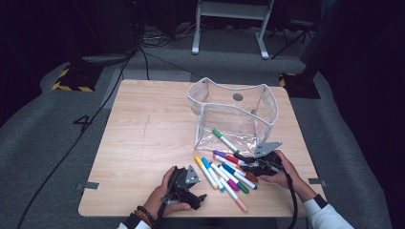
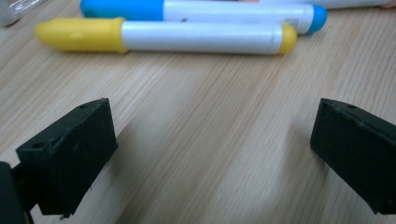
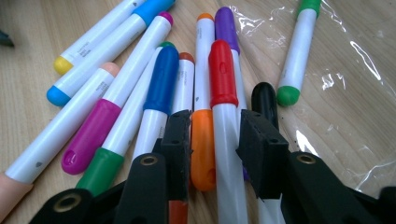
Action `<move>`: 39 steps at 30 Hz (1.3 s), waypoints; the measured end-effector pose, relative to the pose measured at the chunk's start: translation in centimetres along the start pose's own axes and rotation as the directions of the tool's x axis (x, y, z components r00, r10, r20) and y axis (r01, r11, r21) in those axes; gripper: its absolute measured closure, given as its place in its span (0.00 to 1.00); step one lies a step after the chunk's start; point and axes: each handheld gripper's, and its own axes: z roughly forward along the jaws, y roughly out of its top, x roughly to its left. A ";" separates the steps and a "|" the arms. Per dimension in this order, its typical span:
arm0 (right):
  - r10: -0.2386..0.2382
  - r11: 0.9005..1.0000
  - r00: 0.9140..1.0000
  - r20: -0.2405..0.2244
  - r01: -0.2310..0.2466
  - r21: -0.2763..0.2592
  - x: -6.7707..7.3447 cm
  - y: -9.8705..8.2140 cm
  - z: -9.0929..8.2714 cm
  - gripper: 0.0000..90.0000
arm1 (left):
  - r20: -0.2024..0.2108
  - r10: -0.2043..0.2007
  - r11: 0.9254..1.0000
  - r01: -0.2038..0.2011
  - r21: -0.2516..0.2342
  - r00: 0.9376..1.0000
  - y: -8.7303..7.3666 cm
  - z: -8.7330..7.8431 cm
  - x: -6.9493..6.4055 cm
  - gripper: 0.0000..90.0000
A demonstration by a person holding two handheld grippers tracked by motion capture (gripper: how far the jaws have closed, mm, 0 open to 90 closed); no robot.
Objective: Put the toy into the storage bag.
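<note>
The right gripper (image 3: 215,140) straddles the red marker (image 3: 223,116) and orange marker (image 3: 203,140), jaws not yet pressing; the left gripper (image 2: 210,154) gapes wide near the yellow marker (image 2: 163,37).

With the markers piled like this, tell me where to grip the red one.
Grip the red marker on its white barrel just below the cap, coming from above. It lies on top of the pile, and the right gripper already straddles it alongside the orange marker.

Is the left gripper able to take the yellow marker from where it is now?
Probably yes. The left gripper is open and faces the yellow marker, with bare table between them. The blue marker lies close behind, so it may be nudged.
</note>
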 end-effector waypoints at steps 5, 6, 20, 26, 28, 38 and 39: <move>0.004 1.000 1.000 0.002 -0.004 0.020 -0.2 -0.2 0.6 0.72 | -0.001 0.001 1.000 -0.001 -0.001 1.000 1.0 0.8 -0.6 0.01; 0.006 1.000 1.000 0.000 -0.006 0.016 -0.3 -0.2 0.6 0.72 | 0.000 0.000 1.000 0.000 0.000 1.000 1.0 0.9 -0.6 0.01; 0.009 1.000 1.000 -0.001 -0.009 0.028 -0.4 -0.4 0.8 0.82 | 0.003 0.001 1.000 -0.001 0.000 1.000 1.0 0.9 -0.6 0.00; 0.005 0.999 1.000 0.002 -0.005 0.048 -0.4 -0.3 1.4 0.78 | 0.002 0.000 1.000 0.000 0.001 1.000 1.0 0.9 -0.6 0.00; -0.004 0.998 1.000 0.002 0.004 0.063 -0.3 -0.2 1.7 0.75 | -0.001 -0.003 1.000 0.003 0.000 1.000 1.1 0.9 -0.6 0.01; -0.007 0.999 1.000 -0.030 0.008 0.053 -0.3 -0.1 2.2 0.86 | -0.003 -0.006 1.000 0.006 -0.003 1.000 1.1 1.0 -0.6 0.01; -0.011 0.999 1.000 -0.028 0.012 0.052 -0.3 -0.1 2.2 0.86 | -0.003 -0.006 1.000 0.006 -0.003 1.000 1.1 1.0 -0.6 0.01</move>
